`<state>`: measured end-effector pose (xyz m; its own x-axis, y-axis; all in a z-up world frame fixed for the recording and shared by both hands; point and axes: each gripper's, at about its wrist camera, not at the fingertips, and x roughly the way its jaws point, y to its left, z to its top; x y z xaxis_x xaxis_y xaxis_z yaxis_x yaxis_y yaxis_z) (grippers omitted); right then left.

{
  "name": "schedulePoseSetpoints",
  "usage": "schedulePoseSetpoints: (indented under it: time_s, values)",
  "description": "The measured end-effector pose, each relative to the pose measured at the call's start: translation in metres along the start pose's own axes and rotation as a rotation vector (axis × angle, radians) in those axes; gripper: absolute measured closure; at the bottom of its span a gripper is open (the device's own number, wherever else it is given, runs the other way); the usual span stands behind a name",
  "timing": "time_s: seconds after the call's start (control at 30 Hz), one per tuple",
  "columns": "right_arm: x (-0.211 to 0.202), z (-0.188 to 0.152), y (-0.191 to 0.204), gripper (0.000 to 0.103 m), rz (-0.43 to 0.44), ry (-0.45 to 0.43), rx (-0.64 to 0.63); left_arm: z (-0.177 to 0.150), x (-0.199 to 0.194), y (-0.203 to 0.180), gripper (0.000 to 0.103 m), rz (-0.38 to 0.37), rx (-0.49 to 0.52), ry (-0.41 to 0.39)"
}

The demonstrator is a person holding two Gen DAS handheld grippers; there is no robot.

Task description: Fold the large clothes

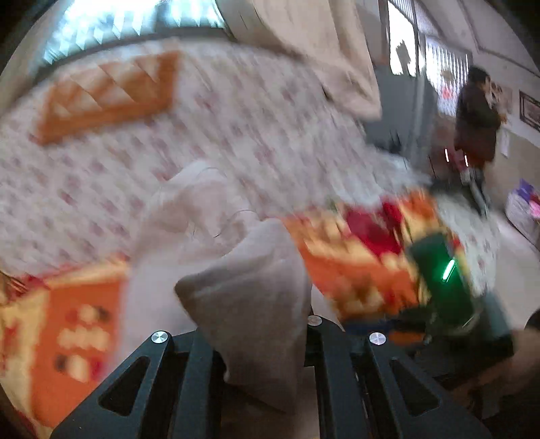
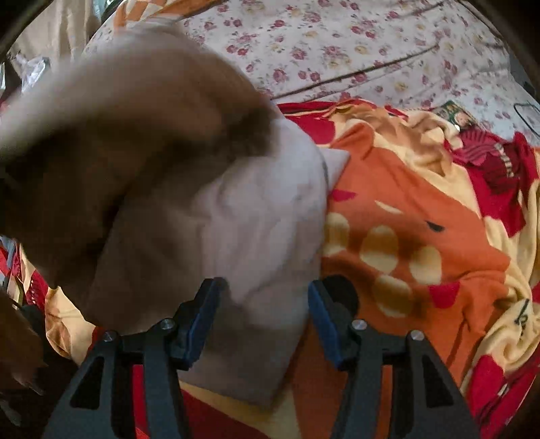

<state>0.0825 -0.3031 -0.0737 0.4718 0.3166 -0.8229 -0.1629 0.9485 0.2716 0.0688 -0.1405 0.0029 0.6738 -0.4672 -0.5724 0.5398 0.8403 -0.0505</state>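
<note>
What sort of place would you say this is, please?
Probably a bedroom at home: a bed under a flowered sheet, an orange and red blanket on it, and a window behind the bed.

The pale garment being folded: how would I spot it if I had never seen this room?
Start with the bed under the floral sheet. On it lies a bright orange, red and cream blanket. The pale garment is the plain greyish-white cloth bunched on that blanket, between the right gripper jaws; it alone has no pattern.
</note>
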Motion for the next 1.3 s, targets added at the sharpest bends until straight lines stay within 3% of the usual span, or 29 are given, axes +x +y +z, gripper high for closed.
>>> schedulePoseSetpoints:
  time_s: [0.13, 0.17, 0.23, 0.33, 0.43, 0.53, 0.6, 0.67, 0.7, 0.73, 0.8, 0.9, 0.97, 1.0, 1.07, 1.3]
  values:
    - [-0.01, -0.007, -0.02, 0.045, -0.017, -0.012, 0.047, -0.031, 0.038, -0.022, 0.091, -0.003, 0.041, 0.116]
    - [-0.013, -0.008, -0.025, 0.045, -0.017, -0.017, 0.061, -0.036, 0.037, -0.026, 0.088, -0.001, 0.054, 0.116]
    - [-0.02, -0.012, -0.034, 0.044, -0.029, -0.034, 0.082, -0.039, 0.032, -0.031, 0.072, -0.008, 0.066, 0.11]
    - [-0.03, -0.009, -0.042, 0.044, -0.085, -0.077, 0.094, -0.041, 0.014, -0.033, 0.066, -0.048, 0.041, 0.105]
    - [-0.046, -0.003, -0.045, 0.044, -0.12, -0.158, 0.107, -0.044, -0.021, -0.031, 0.066, -0.089, -0.029, 0.071]
    - [-0.076, -0.001, -0.034, 0.044, -0.122, -0.312, 0.055, -0.049, -0.06, -0.017, 0.066, -0.091, -0.112, 0.028]
    - [-0.092, -0.002, -0.022, 0.044, -0.113, -0.406, -0.006, -0.048, -0.083, 0.007, 0.066, -0.03, -0.175, -0.012]
    - [-0.106, -0.003, -0.003, 0.045, -0.052, -0.48, -0.079, -0.047, -0.09, 0.033, 0.066, 0.08, -0.224, -0.033]
    - [-0.11, -0.004, 0.009, 0.049, -0.006, -0.503, -0.114, -0.046, -0.086, 0.047, 0.077, 0.126, -0.26, -0.014]
    - [-0.112, -0.004, 0.018, 0.057, 0.037, -0.508, -0.148, -0.047, -0.08, 0.057, 0.095, 0.138, -0.3, 0.013]
    - [-0.109, -0.002, 0.041, 0.068, 0.118, -0.496, -0.229, -0.052, -0.064, 0.075, 0.099, 0.145, -0.386, 0.071]
    - [-0.093, -0.001, 0.075, 0.075, 0.141, -0.455, -0.338, -0.063, -0.041, 0.073, 0.101, 0.125, -0.408, 0.124]
    - [-0.061, 0.001, 0.084, 0.077, 0.041, -0.323, -0.342, -0.074, -0.029, 0.063, 0.102, 0.116, -0.367, 0.154]
    - [-0.032, 0.001, 0.076, 0.077, -0.024, -0.18, -0.314, -0.082, -0.022, 0.057, 0.103, 0.102, -0.352, 0.179]
    - [0.007, -0.008, 0.056, 0.077, -0.097, 0.001, -0.27, -0.097, -0.014, 0.048, 0.103, 0.07, -0.315, 0.19]
    - [0.005, -0.009, 0.042, 0.078, -0.082, 0.011, -0.241, -0.106, -0.023, 0.056, 0.103, -0.017, -0.355, 0.163]
